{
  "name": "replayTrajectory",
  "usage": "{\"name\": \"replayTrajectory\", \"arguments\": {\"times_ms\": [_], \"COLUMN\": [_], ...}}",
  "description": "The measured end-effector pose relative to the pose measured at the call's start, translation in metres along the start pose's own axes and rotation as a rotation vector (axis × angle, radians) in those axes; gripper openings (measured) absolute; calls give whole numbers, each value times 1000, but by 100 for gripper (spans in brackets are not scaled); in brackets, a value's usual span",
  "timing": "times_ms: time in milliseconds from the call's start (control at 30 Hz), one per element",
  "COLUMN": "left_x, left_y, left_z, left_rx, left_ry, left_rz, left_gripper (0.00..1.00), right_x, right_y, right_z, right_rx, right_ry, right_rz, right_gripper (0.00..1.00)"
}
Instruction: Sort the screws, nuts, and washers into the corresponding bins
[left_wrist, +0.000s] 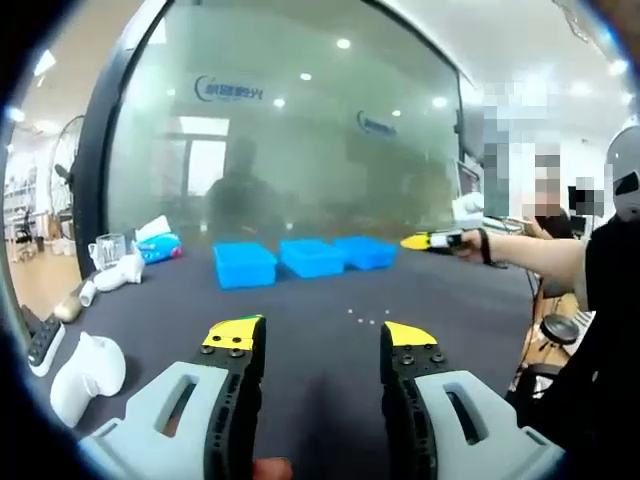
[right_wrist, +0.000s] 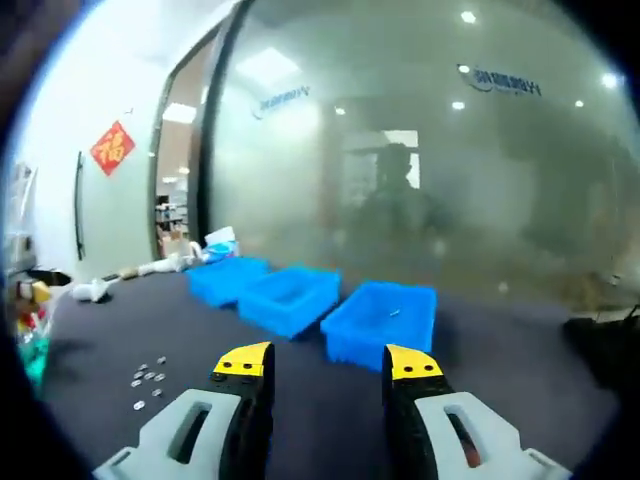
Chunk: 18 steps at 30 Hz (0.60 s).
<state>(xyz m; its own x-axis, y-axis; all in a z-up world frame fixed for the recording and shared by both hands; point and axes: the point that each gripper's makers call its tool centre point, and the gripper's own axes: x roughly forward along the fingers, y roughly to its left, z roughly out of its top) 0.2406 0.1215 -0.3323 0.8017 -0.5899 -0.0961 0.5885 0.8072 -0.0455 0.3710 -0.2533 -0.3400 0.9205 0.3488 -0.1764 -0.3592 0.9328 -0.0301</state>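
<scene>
Three blue bins stand in a row on the dark table: in the left gripper view the left bin, middle bin and right bin. In the right gripper view the same bins show as the far, middle and near bin. A small cluster of loose metal parts lies left of my right gripper, and shows faintly as small hardware ahead of my left gripper. Both grippers are open with nothing between their jaws. The right gripper's yellow tip enters the left gripper view, held by a hand.
A frosted glass wall backs the table. White objects, a remote, a tissue pack and a clear cup lie at the table's left. A person's arm reaches in from the right.
</scene>
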Motion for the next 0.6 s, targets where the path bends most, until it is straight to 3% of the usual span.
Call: {"name": "replayTrajectory", "arguments": {"times_ms": [333, 600], "left_x": [3, 1], "left_y": [-7, -8], "left_z": [0, -2], "left_rx": [17, 22], "left_ry": [15, 21], "left_rz": [-11, -10], "left_gripper": [45, 45], "right_x": [-69, -106], "right_y": [23, 42], "right_z": [-16, -39], "right_rx": [61, 21], "right_ry": [-45, -33], "right_rz": [55, 72], "right_gripper": [38, 38]}}
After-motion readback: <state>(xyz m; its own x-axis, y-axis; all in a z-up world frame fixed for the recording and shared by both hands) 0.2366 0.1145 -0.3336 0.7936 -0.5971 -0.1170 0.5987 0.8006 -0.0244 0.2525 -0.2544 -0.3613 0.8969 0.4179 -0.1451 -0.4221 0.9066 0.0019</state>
